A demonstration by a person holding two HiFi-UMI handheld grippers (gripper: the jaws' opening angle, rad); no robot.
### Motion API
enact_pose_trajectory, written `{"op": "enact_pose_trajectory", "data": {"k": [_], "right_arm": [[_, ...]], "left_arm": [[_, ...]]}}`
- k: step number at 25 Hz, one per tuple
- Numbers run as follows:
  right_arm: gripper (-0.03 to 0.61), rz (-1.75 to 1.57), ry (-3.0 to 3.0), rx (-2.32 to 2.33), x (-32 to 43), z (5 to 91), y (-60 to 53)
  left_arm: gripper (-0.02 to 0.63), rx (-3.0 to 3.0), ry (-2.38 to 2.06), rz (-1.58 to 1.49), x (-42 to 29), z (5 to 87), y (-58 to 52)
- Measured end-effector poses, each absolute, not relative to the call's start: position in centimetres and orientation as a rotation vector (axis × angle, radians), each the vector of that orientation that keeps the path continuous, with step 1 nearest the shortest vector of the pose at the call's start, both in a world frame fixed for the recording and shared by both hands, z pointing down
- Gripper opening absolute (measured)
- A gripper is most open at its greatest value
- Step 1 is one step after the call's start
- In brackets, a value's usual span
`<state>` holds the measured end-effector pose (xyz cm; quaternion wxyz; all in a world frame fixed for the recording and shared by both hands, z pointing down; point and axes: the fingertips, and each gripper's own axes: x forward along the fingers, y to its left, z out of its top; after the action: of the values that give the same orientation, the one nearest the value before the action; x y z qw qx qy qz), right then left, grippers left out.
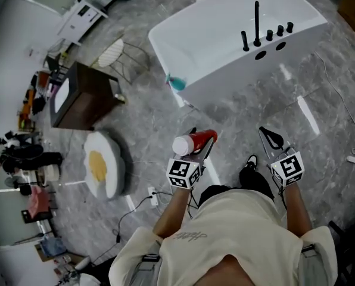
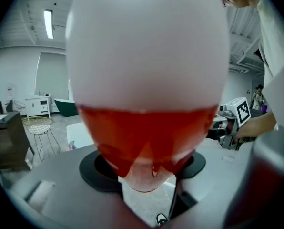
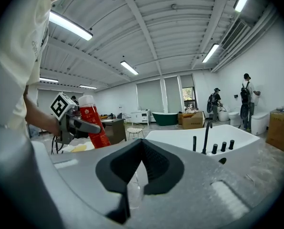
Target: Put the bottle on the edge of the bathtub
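Note:
A red bottle (image 1: 193, 142) with a white cap lies between the jaws of my left gripper (image 1: 200, 149), which is shut on it and holds it above the grey floor. In the left gripper view the bottle (image 2: 147, 80) fills most of the frame, cap towards the camera. The white bathtub (image 1: 225, 46) with black taps (image 1: 257, 24) stands ahead, apart from both grippers. My right gripper (image 1: 271, 137) is beside the left one, its black pads (image 3: 154, 163) together with nothing between them. From there I see the bottle (image 3: 93, 123) at left and the tub's edge (image 3: 180, 136) ahead.
A dark brown cabinet (image 1: 79, 94), a white wire chair (image 1: 115, 55) and an egg-shaped cushion (image 1: 103, 162) stand to the left. A teal item (image 1: 176, 82) sits at the tub's near corner. Cables (image 1: 148, 198) run over the floor. People (image 3: 247, 101) and a cardboard box (image 3: 280, 128) are far right.

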<state>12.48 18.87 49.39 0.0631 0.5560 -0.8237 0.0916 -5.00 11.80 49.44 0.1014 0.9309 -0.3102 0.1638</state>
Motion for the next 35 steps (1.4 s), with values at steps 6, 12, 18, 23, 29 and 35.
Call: {"op": "enact_pose_trajectory", "data": {"k": [6,12,18,23,29,35], "right_arm": [[0.002,0.326,-2.544,1.542,12.5,50.7,15.5],[0.002,0.39,-2.552,1.448,12.3,52.5,12.8],[0.002,0.361,-2.481,1.38,12.5,52.7,9.2],[0.002,0.287,-2.46,1.392,13.1,49.7,2.1],[0.002,0.286,-2.502,1.433,13.1,47.3,-6.9],[0.002,0.282,-2.5,1.348,12.8,46.9,-12.1]], "left_arm": [[0.301,2.693,-0.957,0.503,-3.5,50.0,9.7],[0.301,2.642,-0.968,0.579,-3.5,52.8,7.3],[0.301,2.626,-0.954,0.592,-3.6,55.5,2.9],[0.301,2.644,-0.944,0.632,-2.9,56.9,-3.2],[0.301,2.664,-0.95,0.664,-2.6,58.6,-10.4],[0.301,2.611,-1.001,0.663,-1.9,58.6,-16.1]]}}
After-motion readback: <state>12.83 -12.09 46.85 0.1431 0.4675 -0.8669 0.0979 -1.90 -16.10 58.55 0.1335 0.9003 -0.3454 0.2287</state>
